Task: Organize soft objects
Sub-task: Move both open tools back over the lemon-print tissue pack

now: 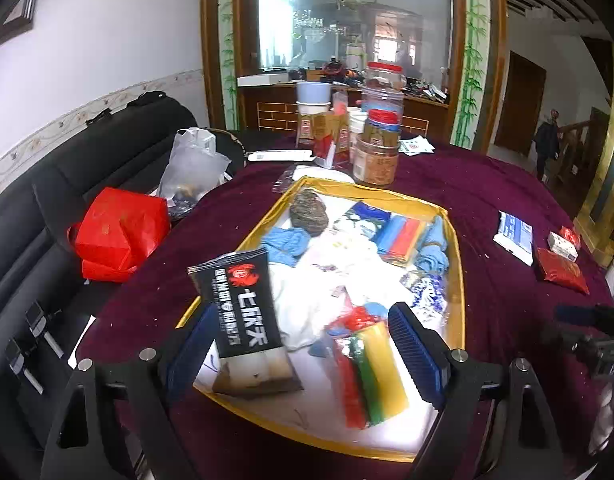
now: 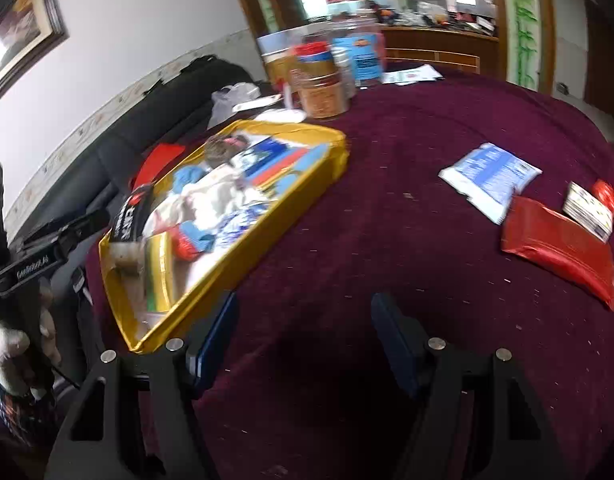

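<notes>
A gold-rimmed tray (image 1: 462, 280) on the maroon tablecloth holds soft goods: blue yarn (image 1: 285, 242), a brown knitted piece (image 1: 309, 212), white cloth (image 1: 319, 280) and rolls of coloured bags (image 1: 363, 376). A black packet with a red crab logo (image 1: 243, 304) leans on the tray's near left side. My left gripper (image 1: 303, 352) hangs open over the tray's near end, and its pads are not pressing the packet. In the right wrist view my right gripper (image 2: 303, 340) is open over bare cloth, with the tray (image 2: 267, 232) to its left. A blue-white packet (image 2: 487, 178) and a red packet (image 2: 559, 252) lie to its right.
Several jars and boxes (image 1: 377, 152) crowd the table's far side. A small white box (image 2: 587, 210) sits on the red packet. A red bag (image 1: 119, 232) and a clear plastic bag (image 1: 195, 168) rest on the black sofa at left. A gloved hand (image 2: 11, 352) shows at far left.
</notes>
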A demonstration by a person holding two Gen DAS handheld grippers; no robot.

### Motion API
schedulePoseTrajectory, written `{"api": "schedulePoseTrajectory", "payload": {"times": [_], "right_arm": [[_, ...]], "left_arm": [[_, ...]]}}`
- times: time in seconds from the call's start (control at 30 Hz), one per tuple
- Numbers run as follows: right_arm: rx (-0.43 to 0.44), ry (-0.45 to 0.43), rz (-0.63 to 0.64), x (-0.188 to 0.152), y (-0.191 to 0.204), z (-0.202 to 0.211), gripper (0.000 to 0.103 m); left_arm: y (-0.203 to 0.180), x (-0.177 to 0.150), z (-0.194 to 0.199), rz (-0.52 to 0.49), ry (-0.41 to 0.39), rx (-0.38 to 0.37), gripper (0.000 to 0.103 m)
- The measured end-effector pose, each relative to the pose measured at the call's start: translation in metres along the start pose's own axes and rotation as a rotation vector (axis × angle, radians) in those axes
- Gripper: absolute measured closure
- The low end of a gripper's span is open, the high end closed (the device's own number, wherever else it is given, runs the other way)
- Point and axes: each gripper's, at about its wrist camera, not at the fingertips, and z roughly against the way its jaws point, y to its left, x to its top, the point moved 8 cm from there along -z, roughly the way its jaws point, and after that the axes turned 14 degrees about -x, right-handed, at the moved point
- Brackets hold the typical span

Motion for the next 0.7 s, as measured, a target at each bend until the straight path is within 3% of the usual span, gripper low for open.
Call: {"api": "schedulePoseTrajectory", "payload": {"times": [0.23, 0.43, 0.53, 0.7], "right_arm": [[-0.042, -0.034, -0.091, 0.002, -0.048, 0.010, 0.034], [-0.093, -0.071, -0.234, 0.004, -0.112, 0.022, 0.031], [-0.135, -0.091, -0.325, 0.005, -0.154, 0.028, 0.031], [-0.198, -0.116, -0.538, 0.006, -0.237, 0.034, 0.031]], "left_arm": [[-0.022, 0.001, -0.003, -0.049, 0.017, -0.010, 0.013], [-0.042, -0.001, -0.008, -0.084, 0.035, -0.030, 0.013], [-0.057, -0.001, -0.013, -0.094, 0.050, -0.078, 0.013], [-0.092, -0.003, -0.019, -0.096, 0.085, -0.233, 0.013]]}}
